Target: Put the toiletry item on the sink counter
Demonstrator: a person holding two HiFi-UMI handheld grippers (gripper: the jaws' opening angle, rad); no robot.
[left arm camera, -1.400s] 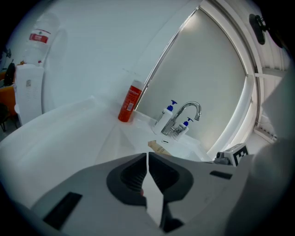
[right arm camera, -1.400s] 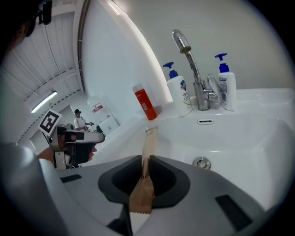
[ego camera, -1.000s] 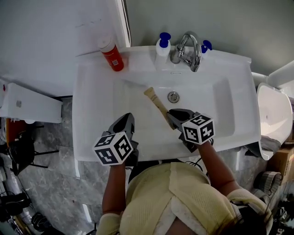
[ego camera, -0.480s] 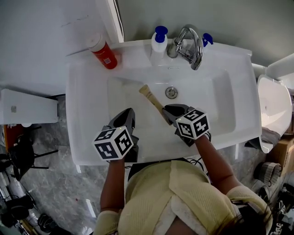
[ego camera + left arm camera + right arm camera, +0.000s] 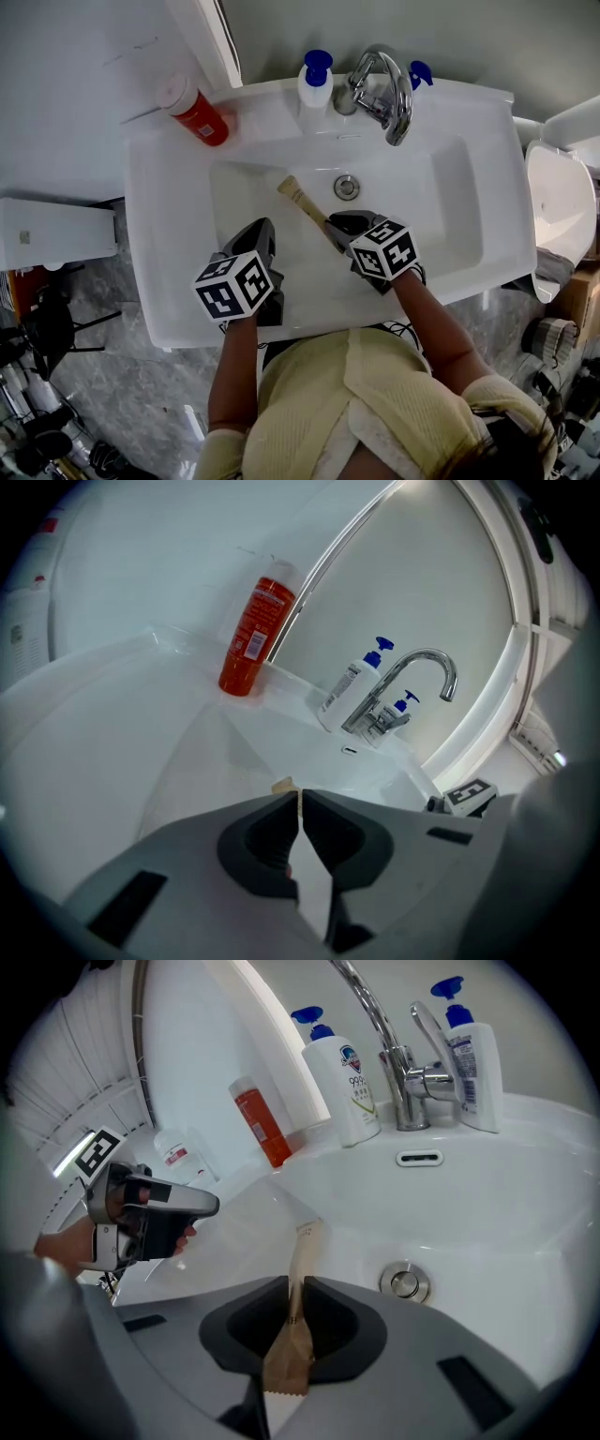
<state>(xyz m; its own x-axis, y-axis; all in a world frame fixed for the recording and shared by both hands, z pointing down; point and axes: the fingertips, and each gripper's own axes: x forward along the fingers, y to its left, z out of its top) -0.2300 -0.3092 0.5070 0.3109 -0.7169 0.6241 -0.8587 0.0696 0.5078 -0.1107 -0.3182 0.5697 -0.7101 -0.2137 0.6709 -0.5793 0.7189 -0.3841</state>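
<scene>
1. Change: over the last second the right claw (image 5: 339, 228) has drifted slightly leftward across the basin (image 5: 441, 216). It carries the paper packet (image 5: 302, 200) with it, and the packet's far tip now sits a little further from the drain (image 5: 347, 187).
2. Right claw state: the jaws are clamped on the packet near its lower end. The right gripper view shows the packet pinched between them and projecting forward.
3. Left claw (image 5: 260, 234) state: the jaws are pressed together with nothing between them. It has stayed over the front left of the basin.
4. Task thing location: the packet is held in the air above the basin, not yet on the table (image 5: 164, 234).
5. Meaning for the task: transport is probably under way and placement is still outstanding. The leftward drift suggests the left strip of the table as the target.
6. Surroundings: a red bottle (image 5: 195, 114) stands at the back left corner. A pump bottle (image 5: 315, 82), the tap (image 5: 384, 89) and a second pump bottle (image 5: 419, 75) line the back edge.
7. Obstructions: the left claw lies between the packet and the front left strip. The red bottle occupies the rear corner.
</scene>
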